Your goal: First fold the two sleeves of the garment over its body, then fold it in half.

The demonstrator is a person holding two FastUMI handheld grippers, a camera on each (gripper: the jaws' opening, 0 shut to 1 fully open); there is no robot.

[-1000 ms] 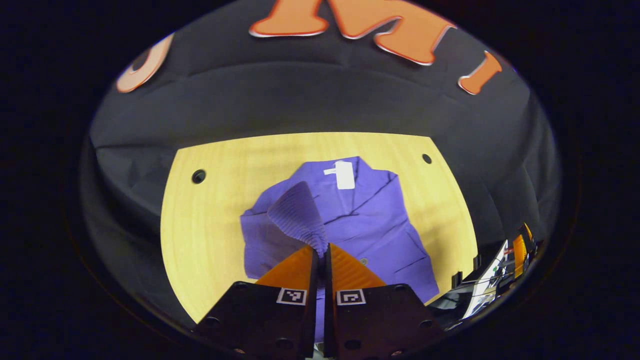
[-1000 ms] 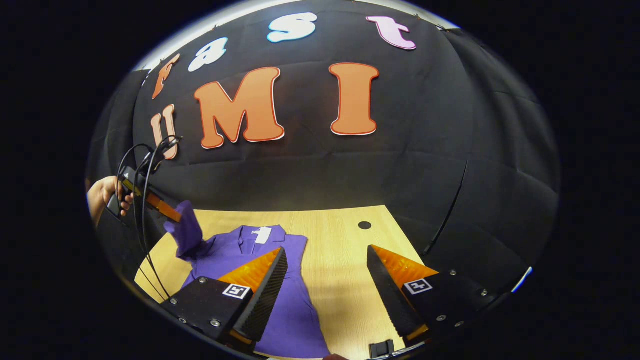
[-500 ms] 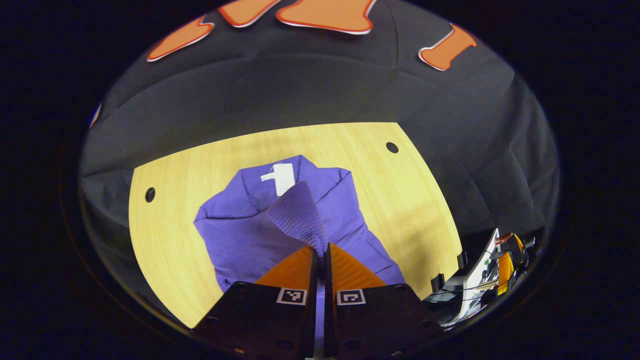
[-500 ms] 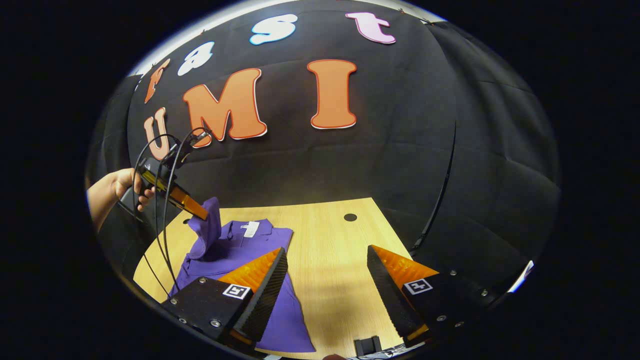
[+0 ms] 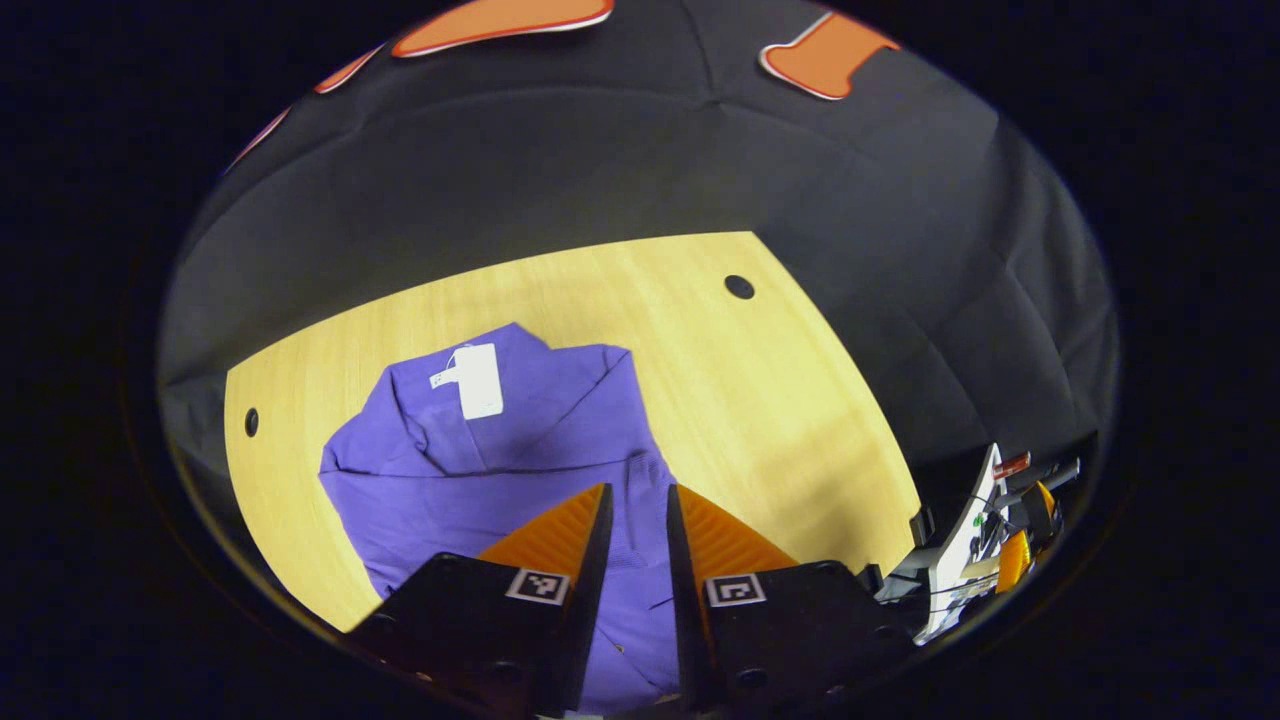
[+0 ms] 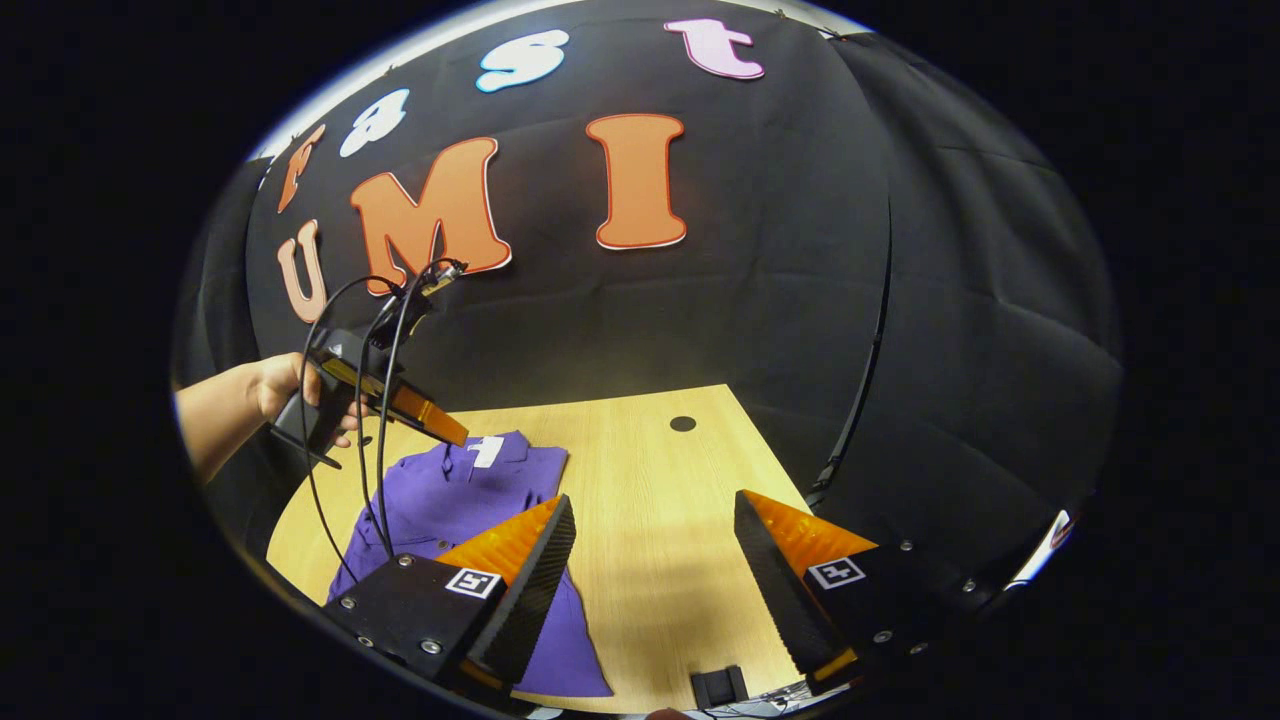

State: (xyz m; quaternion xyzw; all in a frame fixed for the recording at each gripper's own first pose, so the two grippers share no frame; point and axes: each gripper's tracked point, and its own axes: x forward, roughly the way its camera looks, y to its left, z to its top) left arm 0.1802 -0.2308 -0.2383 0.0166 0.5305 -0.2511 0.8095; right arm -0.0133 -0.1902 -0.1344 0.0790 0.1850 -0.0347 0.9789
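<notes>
A purple garment (image 5: 500, 470) lies flat on the wooden table (image 5: 780, 400), with a white tag (image 5: 478, 380) at its collar. My left gripper (image 5: 637, 492) hovers just above the garment's right part, its fingers a little apart with nothing between them. In the right gripper view a hand (image 6: 285, 385) holds that left gripper (image 6: 458, 438), tilted down over the garment (image 6: 450, 495) near the collar. My right gripper (image 6: 652, 500) stands wide open over bare table to the right of the garment, holding nothing.
The table has round holes near its far corners (image 5: 739, 287) (image 6: 682, 423). White and orange gear (image 5: 985, 530) sits off the table's right edge. A small black block (image 6: 718, 688) stands at the front edge. Black cloth walls the booth behind.
My left gripper carried the raised sleeve to the right over the garment's body, then opened and let it go. The sleeve now lies flat. The right gripper stayed open.
</notes>
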